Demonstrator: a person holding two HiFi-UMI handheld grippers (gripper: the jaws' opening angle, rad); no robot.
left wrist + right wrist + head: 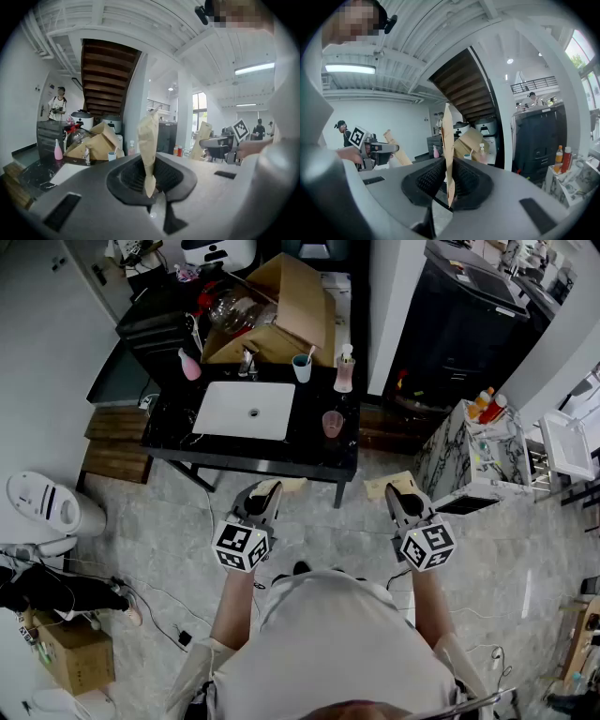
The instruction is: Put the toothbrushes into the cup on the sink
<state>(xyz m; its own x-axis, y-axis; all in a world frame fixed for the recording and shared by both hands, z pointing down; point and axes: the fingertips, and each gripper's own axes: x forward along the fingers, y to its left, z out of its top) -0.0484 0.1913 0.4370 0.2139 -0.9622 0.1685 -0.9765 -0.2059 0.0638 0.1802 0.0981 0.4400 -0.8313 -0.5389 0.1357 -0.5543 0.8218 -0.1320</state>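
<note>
Pink bottle (189, 365): stood at the back left of the black worktop (309, 454), just beside the sink.
Sink (230, 401): white basin set into the worktop, well ahead of both grippers.
Left gripper (265, 495): held roughly level over the floor, short of the worktop's front edge; jaws pressed together on the left packet.
Left packet (147, 140): flat tan paper sleeve, upright between the jaws, pinched near its lower end; probably a wrapped toothbrush, contents not visible.
Blue cup (302, 367): stood at the back of the worktop, right of the tap; something slim leaned out of it, too small to name.
Pink cup (332, 424): stood just right of the sink, nearer the front edge; looked empty from above.
Pump bottle (344, 369): stood right of the blue cup, apart from it.
Right gripper (401, 495): level with the left one, well apart from it, also short of the worktop; jaws clamped on the right packet.
Right packet (448, 140): same tan sleeve, upright and edge-on, gripped near its lower end.
Step in hand: carrying, judged from the pictures; both packets gripped, neither near a cup yet.
Target cup: could not be settled between blue and pink.
Next move: would call for stepping in, reaching one gripper over the chosen rim, tipping its packet end-down into the mouth, then spreading the jaws; taking the grippers in turn would keep the two sleeves from clashing.
</note>
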